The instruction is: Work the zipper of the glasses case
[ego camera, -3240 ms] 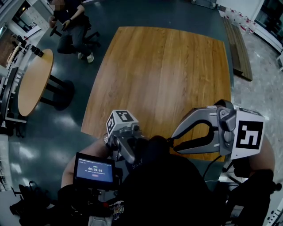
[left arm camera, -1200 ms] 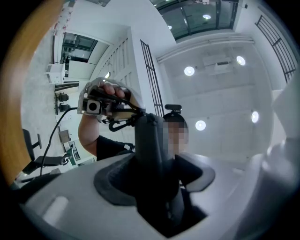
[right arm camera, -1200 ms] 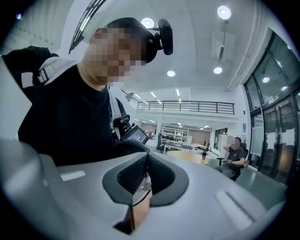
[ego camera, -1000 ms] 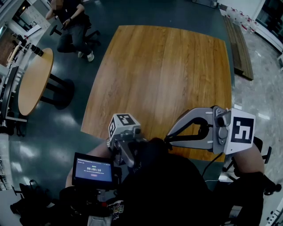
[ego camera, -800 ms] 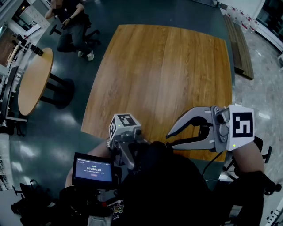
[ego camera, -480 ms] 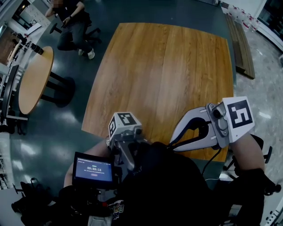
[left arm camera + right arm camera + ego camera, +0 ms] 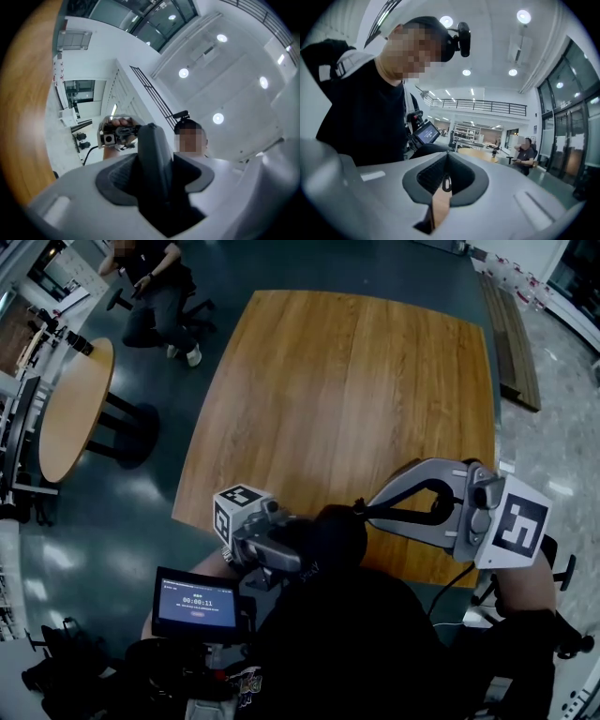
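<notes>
Glasses case (image 7: 328, 532) is held in the air above the near edge of the bench (image 7: 347, 381), close to my chest and between the two tools. My left hand-held gripper (image 7: 286, 545) grasps it: the left gripper view shows the dark shell standing edge-on between the pads, and the jaws have just been closing on it. My right hand-held gripper (image 7: 361, 512) is clenched, its tips touching the case's right end. A small dark loop sits pinched at the pad seam, and I take it for the zipper pull (image 7: 446, 183), though it is too small to be sure. The case's long axis appears to run across the head view, from the left tool toward the right, so its zipper end points at the right tool. The pull should therefore travel along that line.
</notes>
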Motion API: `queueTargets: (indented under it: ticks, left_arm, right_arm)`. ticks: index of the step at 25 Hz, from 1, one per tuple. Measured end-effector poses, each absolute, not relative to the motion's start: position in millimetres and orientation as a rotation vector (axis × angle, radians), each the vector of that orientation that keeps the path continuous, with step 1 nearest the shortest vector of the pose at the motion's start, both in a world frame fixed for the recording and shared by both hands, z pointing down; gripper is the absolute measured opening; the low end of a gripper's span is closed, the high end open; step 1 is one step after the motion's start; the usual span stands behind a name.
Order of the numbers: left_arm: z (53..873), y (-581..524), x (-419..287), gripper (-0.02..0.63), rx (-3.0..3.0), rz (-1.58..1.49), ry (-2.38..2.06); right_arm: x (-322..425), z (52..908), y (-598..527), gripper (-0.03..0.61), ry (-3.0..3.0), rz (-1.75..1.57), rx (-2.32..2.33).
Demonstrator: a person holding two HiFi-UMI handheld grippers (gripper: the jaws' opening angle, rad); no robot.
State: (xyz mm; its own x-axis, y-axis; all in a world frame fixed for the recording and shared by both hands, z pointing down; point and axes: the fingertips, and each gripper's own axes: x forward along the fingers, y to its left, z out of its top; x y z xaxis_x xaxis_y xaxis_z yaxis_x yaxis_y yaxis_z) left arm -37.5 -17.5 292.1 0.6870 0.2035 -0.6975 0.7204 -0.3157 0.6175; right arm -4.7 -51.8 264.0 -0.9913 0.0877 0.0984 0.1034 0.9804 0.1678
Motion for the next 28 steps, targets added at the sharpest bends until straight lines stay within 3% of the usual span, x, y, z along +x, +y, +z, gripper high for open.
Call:
queueTargets:
  ticks: [18, 28]
  left_arm:
    - [291, -24, -5, 0.267, 2.183, -0.446, 0.538]
    - [303, -56, -19, 0.258, 2.160, -0.642, 0.289]
  right_arm:
    - [-25, 292, -56, 0.004, -2.882, -0.428, -0.124]
    - [-20, 300, -69, 0.003, -2.762, -0.687, 0.030]
